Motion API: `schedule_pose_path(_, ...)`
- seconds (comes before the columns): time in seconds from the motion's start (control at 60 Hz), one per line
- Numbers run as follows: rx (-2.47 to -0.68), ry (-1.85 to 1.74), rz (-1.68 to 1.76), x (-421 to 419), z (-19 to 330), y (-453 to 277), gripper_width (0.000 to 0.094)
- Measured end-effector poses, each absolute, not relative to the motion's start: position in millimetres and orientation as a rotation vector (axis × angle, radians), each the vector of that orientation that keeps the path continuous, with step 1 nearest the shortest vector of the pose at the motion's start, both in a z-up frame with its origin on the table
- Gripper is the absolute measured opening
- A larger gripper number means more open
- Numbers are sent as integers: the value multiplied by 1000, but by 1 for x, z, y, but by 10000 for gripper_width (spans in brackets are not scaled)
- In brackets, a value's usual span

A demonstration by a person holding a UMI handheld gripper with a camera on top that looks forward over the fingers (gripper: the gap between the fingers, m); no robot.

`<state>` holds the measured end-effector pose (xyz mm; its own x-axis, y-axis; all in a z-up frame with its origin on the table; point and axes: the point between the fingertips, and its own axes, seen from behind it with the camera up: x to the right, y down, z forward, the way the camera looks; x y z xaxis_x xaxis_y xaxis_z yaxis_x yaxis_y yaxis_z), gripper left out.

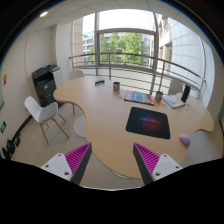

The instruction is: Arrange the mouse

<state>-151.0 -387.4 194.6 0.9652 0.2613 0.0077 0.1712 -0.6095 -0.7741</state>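
Note:
A dark mouse mat (148, 122) with a pink pattern lies on the light wooden table (105, 125), ahead and to the right of my fingers. A small pale purple mouse (185, 139) rests on the table just right of the mat. My gripper (112, 163) is open, held high above the near edge of the table, with nothing between its magenta pads (78, 157). Both mat and mouse are well beyond the fingertips.
At the far side of the table lie a keyboard (138, 97), a cup (116, 87) and a laptop (176, 99). A white chair (42, 112) and a printer (46, 83) stand to the left. Large windows and a railing lie behind.

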Motion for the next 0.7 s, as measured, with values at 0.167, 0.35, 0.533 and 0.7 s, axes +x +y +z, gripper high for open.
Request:
schedule_pose_path(0.167,-2321,-193,70,-78,157,-398,850)
schedule_pose_path(0.35,-2406,-51,-39,55,93,-391,850)
schedule_pose_path(0.533,-2365,37,-176,200,51,-335,850)
schedule_pose_path(0.7,-2301,56,-237,286,22,-264,844)
